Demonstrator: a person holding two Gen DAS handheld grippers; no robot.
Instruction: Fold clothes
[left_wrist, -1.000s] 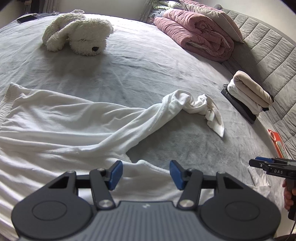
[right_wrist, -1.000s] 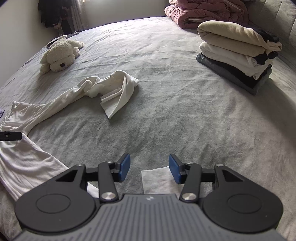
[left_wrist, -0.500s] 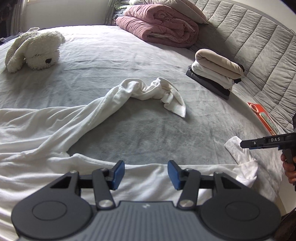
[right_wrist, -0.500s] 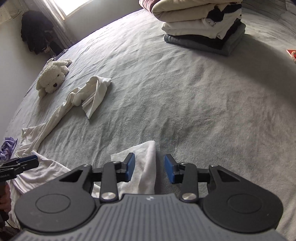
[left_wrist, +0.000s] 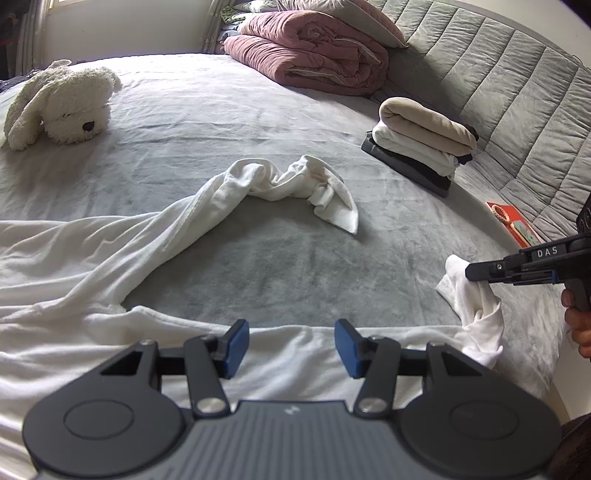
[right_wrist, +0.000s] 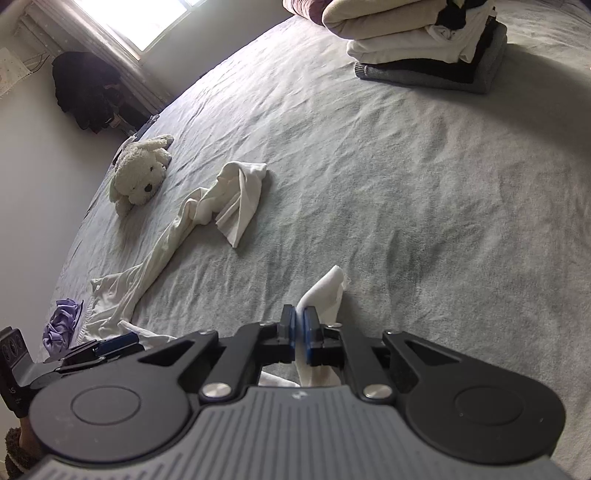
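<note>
Now: right tongs (right_wrist: 299, 326) closing, pinching white garment (left_wrist: 110, 258) | left tongs (left_wrist: 290, 347) half-open, empty

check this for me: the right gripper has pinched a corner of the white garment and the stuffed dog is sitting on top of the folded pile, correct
Not quite. The right gripper is closing on a corner of the white garment, but the stuffed dog lies on the bed by itself, well apart from the folded pile. The left wrist view shows both at opposite sides of the bed.
</note>
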